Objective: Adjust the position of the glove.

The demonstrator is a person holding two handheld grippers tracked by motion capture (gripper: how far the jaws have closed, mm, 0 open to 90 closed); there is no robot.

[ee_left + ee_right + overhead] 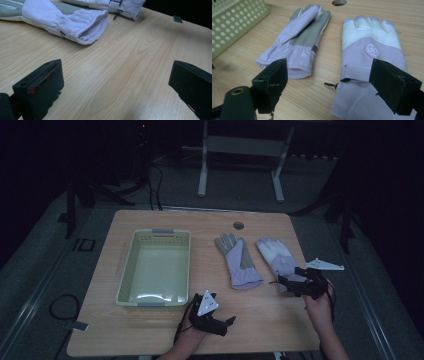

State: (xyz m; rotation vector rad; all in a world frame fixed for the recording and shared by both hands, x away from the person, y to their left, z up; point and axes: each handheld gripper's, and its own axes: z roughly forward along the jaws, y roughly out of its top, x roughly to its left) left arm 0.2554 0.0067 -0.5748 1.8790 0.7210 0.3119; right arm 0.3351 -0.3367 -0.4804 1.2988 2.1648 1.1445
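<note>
Gloves lie side by side on the bench, right gripper spread over one cuff.

Right glove (278, 258) sits right of centre in the high view, near the bench's (150, 330) right edge; the right gripper (289, 283) hovers at its cuff, jaws wide apart, gripping nothing. Left glove (237, 261) lies just beside it, apart. Left gripper (220, 324), lower centre, is wide open and holds nothing, with bare wood around it. Basket (127, 265), centre left, looks empty. Right glove's cuff is cut off in the right gripper view.

Lilac-grey glove (239, 261), lilac-white glove (278, 257), pale-green basket (128, 270).
</note>
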